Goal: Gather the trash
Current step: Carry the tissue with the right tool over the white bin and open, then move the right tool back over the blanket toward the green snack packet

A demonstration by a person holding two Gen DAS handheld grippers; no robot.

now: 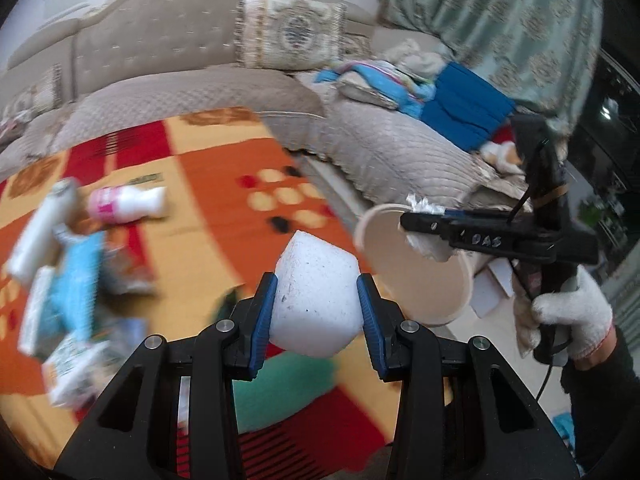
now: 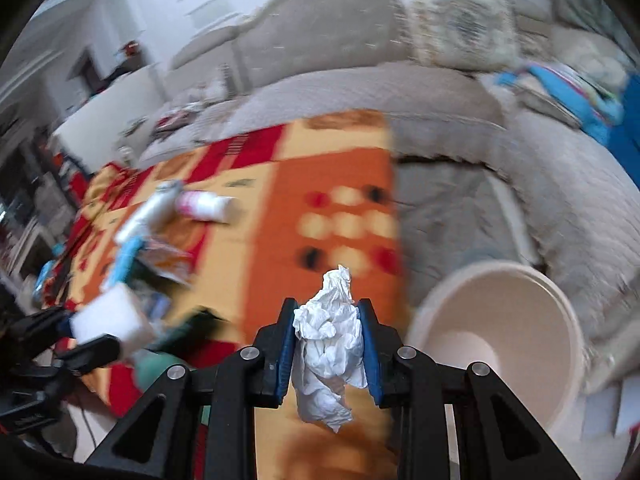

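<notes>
My left gripper [image 1: 317, 300] is shut on a white foam block [image 1: 316, 292] and holds it above the table. My right gripper [image 2: 329, 344] is shut on a crumpled white tissue [image 2: 330, 356]; it shows in the left wrist view [image 1: 424, 226] over the rim of a cream bin [image 1: 420, 272]. The bin [image 2: 508, 340] stands just right of the table. More trash lies at the table's left: a white bottle with a pink label [image 1: 126, 204], a white tube [image 1: 40, 232], a blue packet [image 1: 78, 280] and wrappers.
The table carries an orange, red and yellow cloth [image 1: 224, 184]. A grey quilted sofa [image 1: 384, 148] wraps behind and to the right, with a patterned cushion [image 1: 290, 36], folded blue fabric [image 1: 464, 112] and clothes. A green curtain [image 1: 512, 16] hangs at the right.
</notes>
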